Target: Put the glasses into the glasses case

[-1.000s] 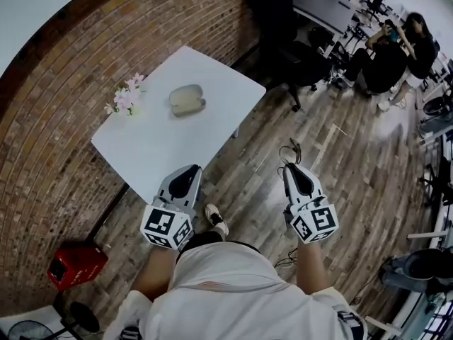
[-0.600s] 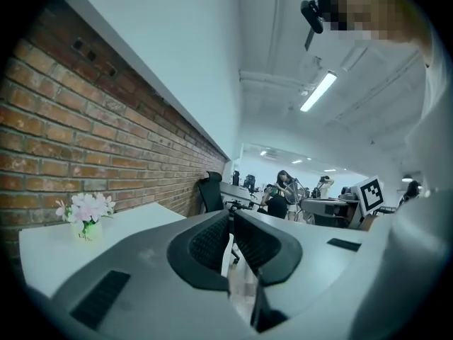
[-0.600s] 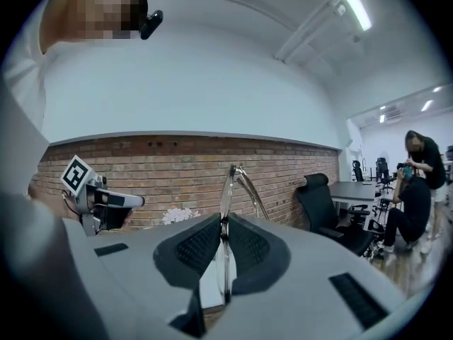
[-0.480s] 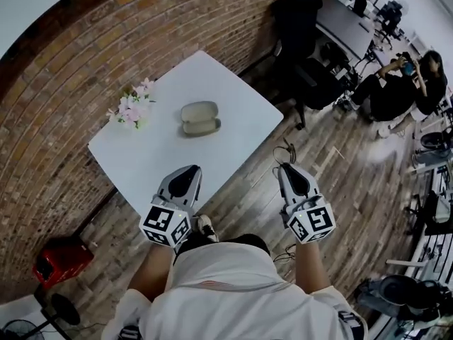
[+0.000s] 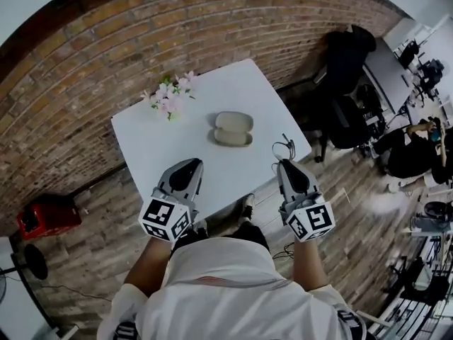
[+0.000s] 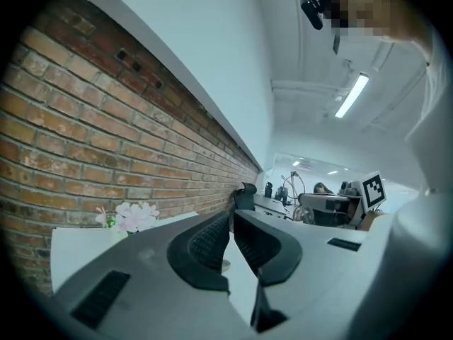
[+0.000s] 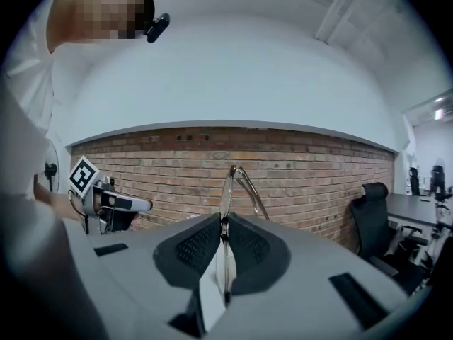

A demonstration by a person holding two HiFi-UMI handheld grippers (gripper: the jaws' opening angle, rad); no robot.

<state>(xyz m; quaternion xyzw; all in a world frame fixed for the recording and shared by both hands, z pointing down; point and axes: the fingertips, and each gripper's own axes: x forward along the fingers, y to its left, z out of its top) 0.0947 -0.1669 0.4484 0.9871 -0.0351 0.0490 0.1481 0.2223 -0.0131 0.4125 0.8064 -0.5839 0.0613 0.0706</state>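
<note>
By the bench's (image 5: 156, 147) near edge, the right gripper (image 7: 224, 225) has its fingers (image 7: 192, 249) pinched on the glasses (image 7: 228, 183). They look light, thin-wired and easily bent, so grip the frame, not the lenses. The left gripper (image 6: 230, 222) is closed and empty. The glasses case (image 5: 233, 128) lies open mid-bench, with flowers (image 5: 170, 96) at the far edge.

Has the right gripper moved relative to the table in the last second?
Yes. The right gripper has closed in on the near right corner of the white table.
</note>
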